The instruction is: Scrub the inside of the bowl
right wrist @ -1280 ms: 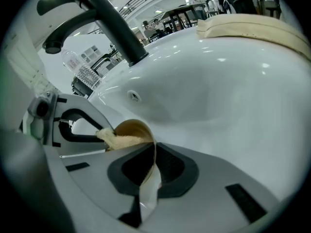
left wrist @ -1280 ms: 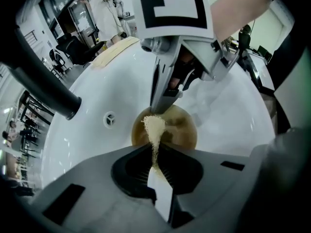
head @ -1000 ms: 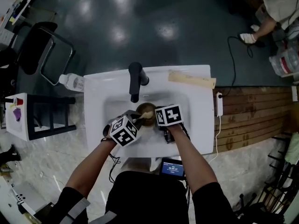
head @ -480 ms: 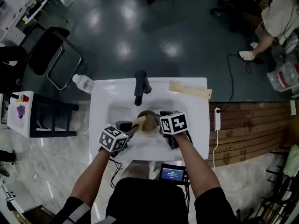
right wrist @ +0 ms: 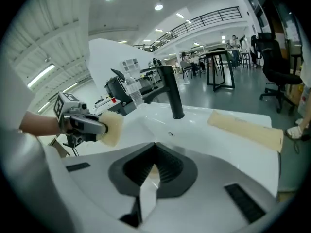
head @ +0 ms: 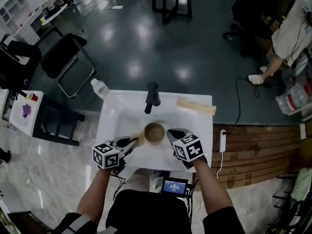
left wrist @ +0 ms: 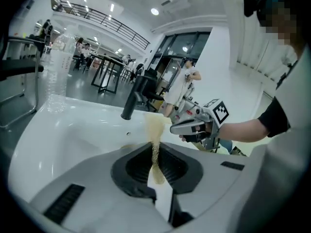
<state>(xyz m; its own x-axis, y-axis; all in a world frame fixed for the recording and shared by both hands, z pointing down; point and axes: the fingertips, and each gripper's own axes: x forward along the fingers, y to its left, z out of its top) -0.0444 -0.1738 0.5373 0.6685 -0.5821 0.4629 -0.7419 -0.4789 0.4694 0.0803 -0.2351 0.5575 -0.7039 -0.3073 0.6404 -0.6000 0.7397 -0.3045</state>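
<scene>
Inside the sink [head: 204, 126] sits the bowl [head: 154, 132], sponge [head: 140, 140] beside it.

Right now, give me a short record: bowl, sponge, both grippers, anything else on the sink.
bowl: upright in the sink basin, below the faucet
left gripper: shut on sponge
sponge: at bowl's left rim
right gripper: beside bowl's right rim; grip cannot be told
sink deck: tan strip at back right

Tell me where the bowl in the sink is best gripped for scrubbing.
Probably by its right rim, one jaw inside and one outside, coming from the right. The bowl is mouth-up in the sink, and the sponge in the left gripper is at its left.
</scene>
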